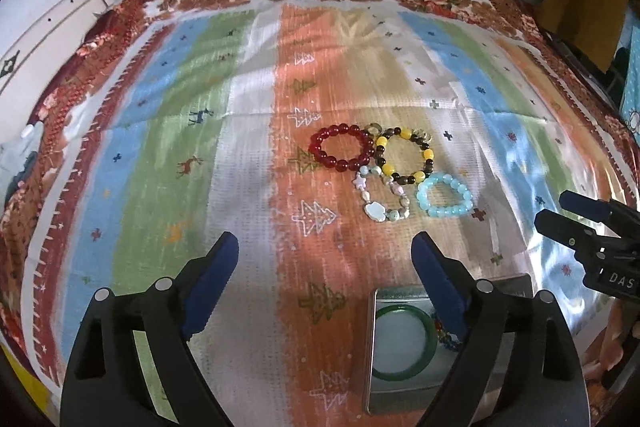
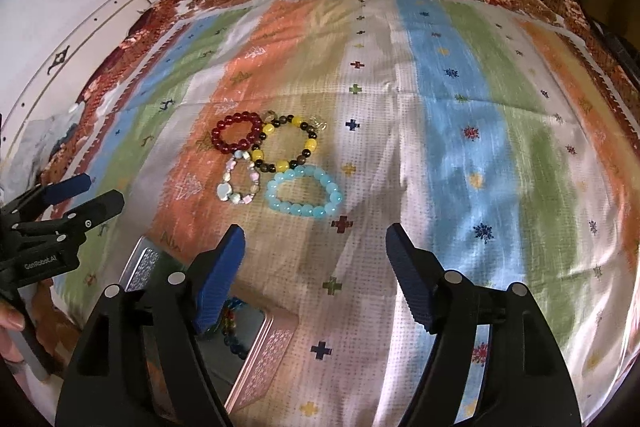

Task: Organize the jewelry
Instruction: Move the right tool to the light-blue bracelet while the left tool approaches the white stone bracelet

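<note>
Here left gripper (image 1: 324,251) reads "GenRobot.AI", right gripper (image 2: 316,247) "DAS"; both jaws wide apart, empty.

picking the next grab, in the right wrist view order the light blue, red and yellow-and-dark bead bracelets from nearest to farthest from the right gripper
Measured from the right gripper, which is open and empty:
1. light blue bead bracelet, just ahead of the fingertips, nearest.
2. yellow-and-dark bead bracelet, behind the blue one, middle.
3. red bead bracelet, up and to the left, farthest.
</note>
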